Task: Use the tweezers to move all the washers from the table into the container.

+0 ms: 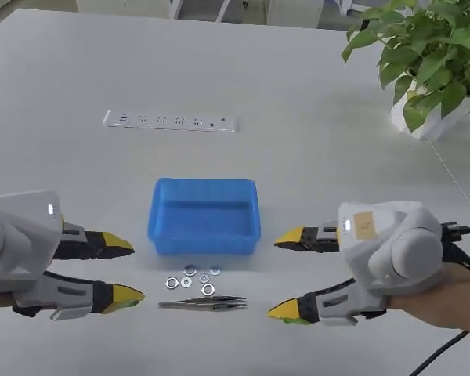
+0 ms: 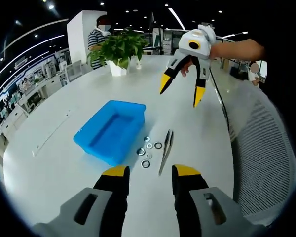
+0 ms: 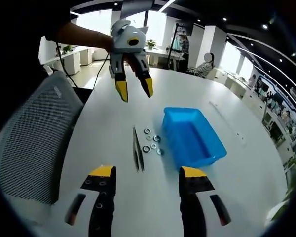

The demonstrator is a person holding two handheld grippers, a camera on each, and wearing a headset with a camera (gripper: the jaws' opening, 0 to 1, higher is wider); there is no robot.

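Open-plan office. Big white table (image 1: 313,157) with a power strip (image 1: 170,121) lying on it at upper left of the head view and a potted plant (image 1: 431,55) at upper right. Mesh-back office chair (image 3: 27,143) at left of the right gripper view. Ceiling light strips (image 2: 176,17) run along the top of the left gripper view, with rows of desks (image 2: 19,98) at its left edge (small, fisheye-bent). White columns (image 3: 219,44) and a seated person (image 3: 204,66) are at upper right of the right gripper view.
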